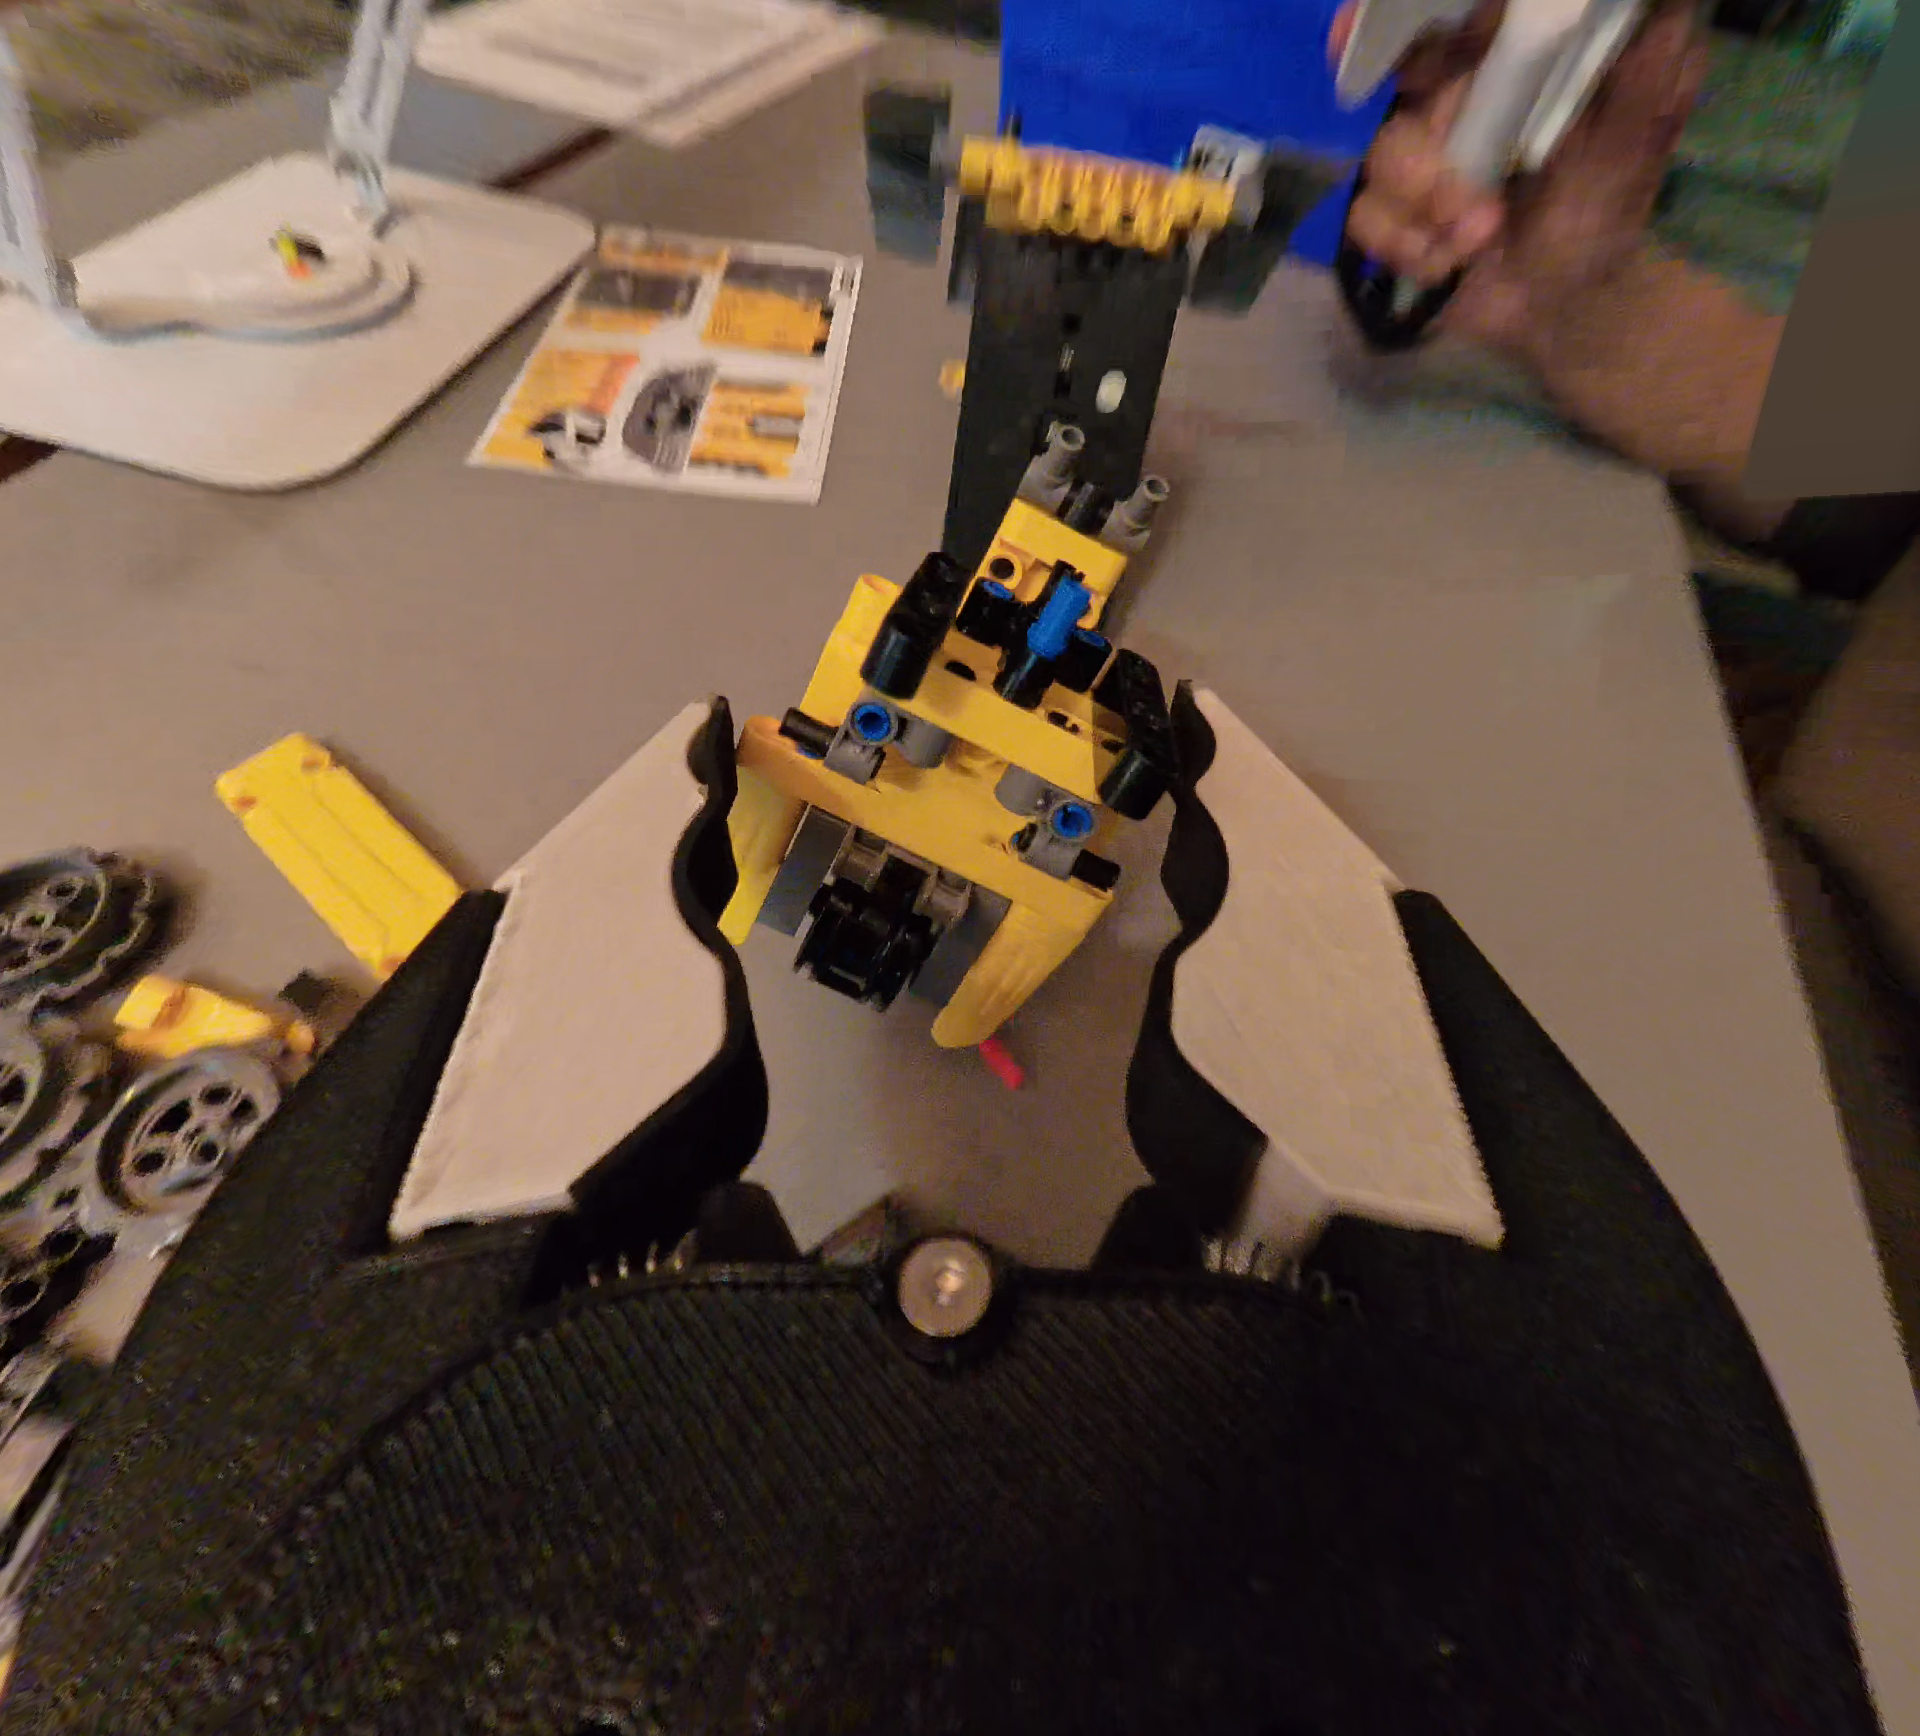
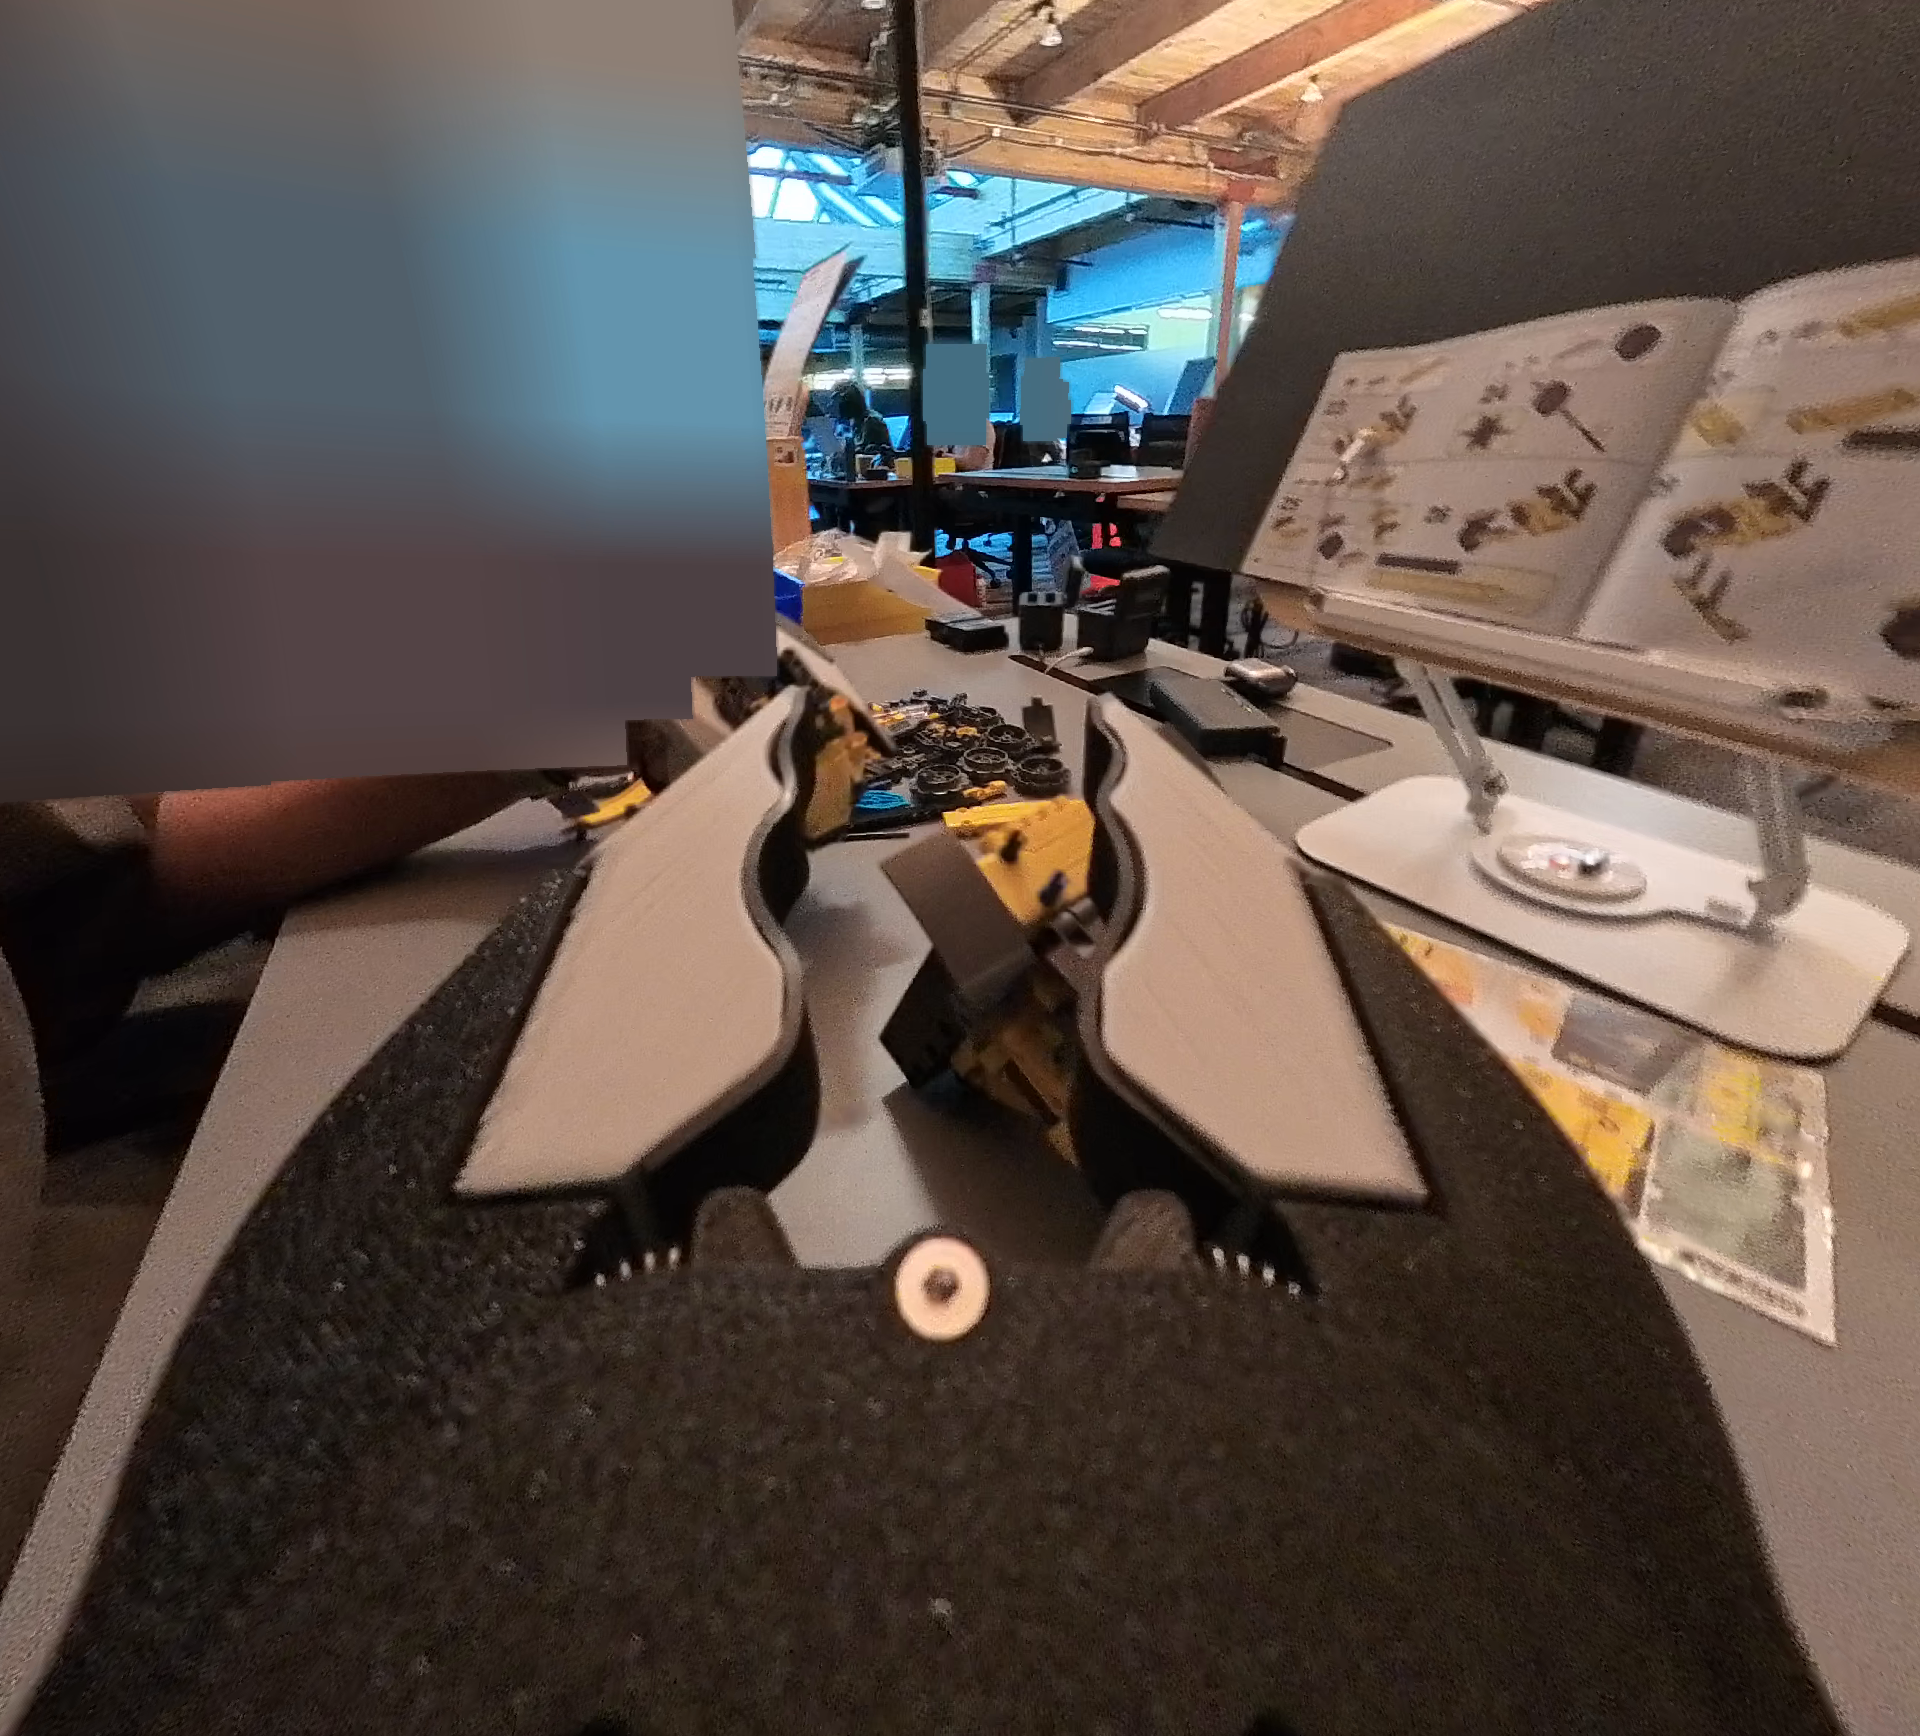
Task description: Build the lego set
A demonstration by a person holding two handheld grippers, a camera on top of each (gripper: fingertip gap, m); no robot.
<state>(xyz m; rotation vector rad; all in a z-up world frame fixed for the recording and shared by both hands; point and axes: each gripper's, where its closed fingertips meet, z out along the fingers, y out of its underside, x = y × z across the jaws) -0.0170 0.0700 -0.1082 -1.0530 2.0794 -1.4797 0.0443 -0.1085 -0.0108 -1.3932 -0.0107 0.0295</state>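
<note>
A yellow and black brick model (image 1: 935, 751) lies lengthwise on the grey table (image 1: 416, 626), its long black beam pointing away. My left gripper (image 1: 951, 725) is shut on its near yellow end, with both fingertips against its sides. In the right wrist view the model's far end (image 2: 977, 959), a black block on yellow parts, sits between the fingers of my right gripper (image 2: 951, 715). That gripper is open: the model lies against its right finger, with a gap on the left. The right gripper also shows blurred in a hand at the top right of the left wrist view (image 1: 1455, 24).
An open instruction booklet (image 2: 1558, 481) rests on a white stand (image 1: 260, 336). A sticker sheet (image 1: 675, 367) lies in front of the stand. Loose wheels (image 1: 73, 1063) and a yellow panel (image 1: 332, 845) lie at the left. A blue bin (image 1: 1164, 24) stands behind. The table edge (image 1: 1714, 647) runs along the right. One gripper's finger ends stand about 20 cm off the other's.
</note>
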